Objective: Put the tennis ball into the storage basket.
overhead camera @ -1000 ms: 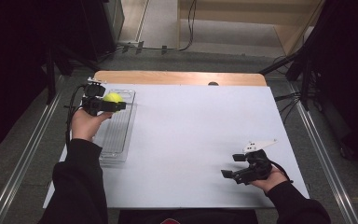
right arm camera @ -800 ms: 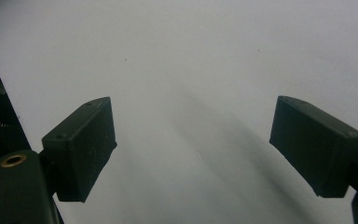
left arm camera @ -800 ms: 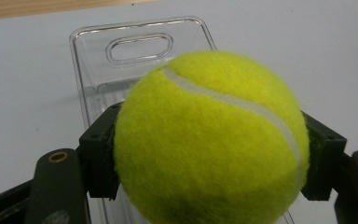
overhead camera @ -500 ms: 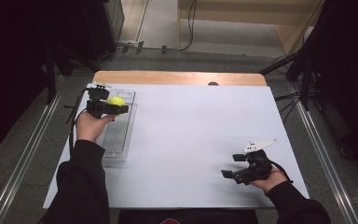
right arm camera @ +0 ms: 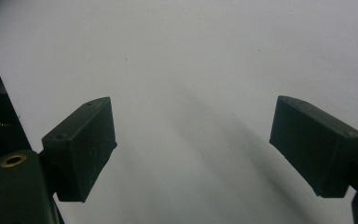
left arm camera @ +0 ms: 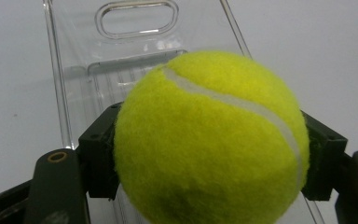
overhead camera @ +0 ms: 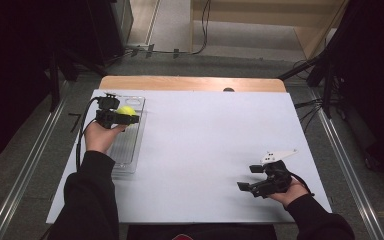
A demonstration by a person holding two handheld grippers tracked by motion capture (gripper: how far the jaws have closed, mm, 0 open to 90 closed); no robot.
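Moved: tennis ball point(left arm camera: 209, 140), carried farther over clear tray point(overhead camera: 130, 145), table's point(overhead camera: 205, 150) left edge.
Left gripper point(overhead camera: 122, 118): clamped on ball.
Right gripper point(overhead camera: 252, 179): jaws wide, empty.

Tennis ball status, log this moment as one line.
left gripper shut on tennis ball | above clear tray | right gripper open, empty

white table point(overhead camera: 200, 145), grey floor point(overhead camera: 30, 165), black cables point(overhead camera: 180, 50)

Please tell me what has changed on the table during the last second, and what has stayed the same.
The left gripper, shut on the tennis ball, drifted slightly toward the near end of the clear tray, carrying the ball above it. Nothing was taken or let go. The right gripper stayed open and unmoved over the white table; the tray kept its place.
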